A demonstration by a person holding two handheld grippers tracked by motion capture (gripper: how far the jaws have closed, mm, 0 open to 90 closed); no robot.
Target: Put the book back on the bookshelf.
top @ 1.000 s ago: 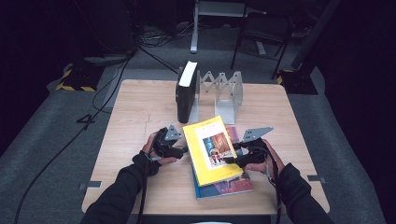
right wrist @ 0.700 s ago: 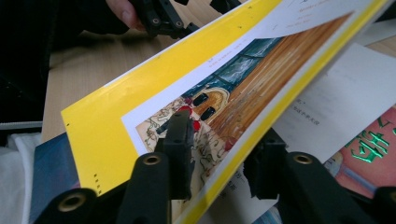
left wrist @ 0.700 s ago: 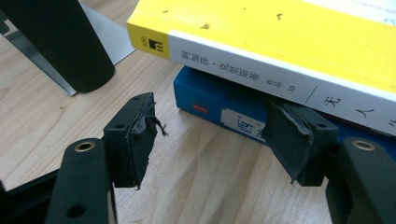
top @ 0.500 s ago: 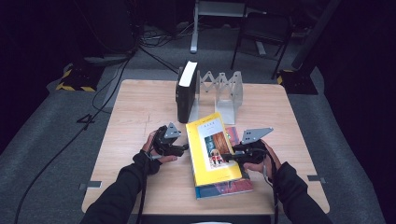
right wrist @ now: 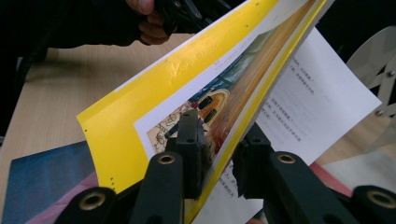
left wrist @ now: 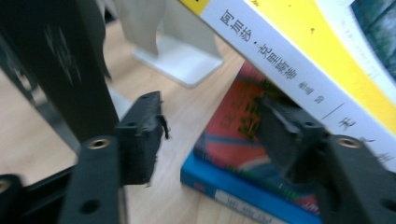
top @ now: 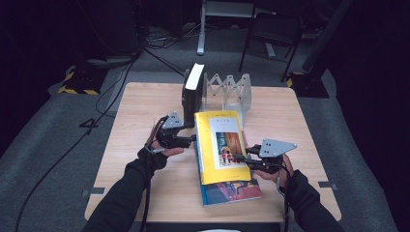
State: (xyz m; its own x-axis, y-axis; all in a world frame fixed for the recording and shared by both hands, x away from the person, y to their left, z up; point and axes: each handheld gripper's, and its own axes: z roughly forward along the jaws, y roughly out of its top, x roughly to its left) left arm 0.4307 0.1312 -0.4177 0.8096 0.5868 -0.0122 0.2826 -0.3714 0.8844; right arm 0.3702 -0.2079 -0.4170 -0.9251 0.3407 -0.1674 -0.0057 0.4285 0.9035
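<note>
A yellow book (top: 220,145) is tilted up off a stack, above a red book (left wrist: 233,126) and a blue book (left wrist: 224,186). My right gripper (top: 240,158) has just been closing and is now shut on the yellow book's right edge. In the right gripper view (right wrist: 219,140), one jaw presses the picture cover (right wrist: 154,98) and the other a white page. My left gripper (top: 191,140) is at the book's left side. Its jaws (left wrist: 212,121) have just been closing but stand apart. One jaw sits under the yellow spine (left wrist: 289,60), with the pads not pressing on anything.
A thick black book (top: 192,92) stands upright behind the left gripper, next to a white folding rack (top: 232,92). The wooden table (top: 145,111) has bare room to the left and right. Chairs and cables lie on the dark floor beyond.
The yellow book has risen and swung straighter, with its left side lifted off the stack. The right jaws closed on its edge. The left gripper moved up beside the spine.
</note>
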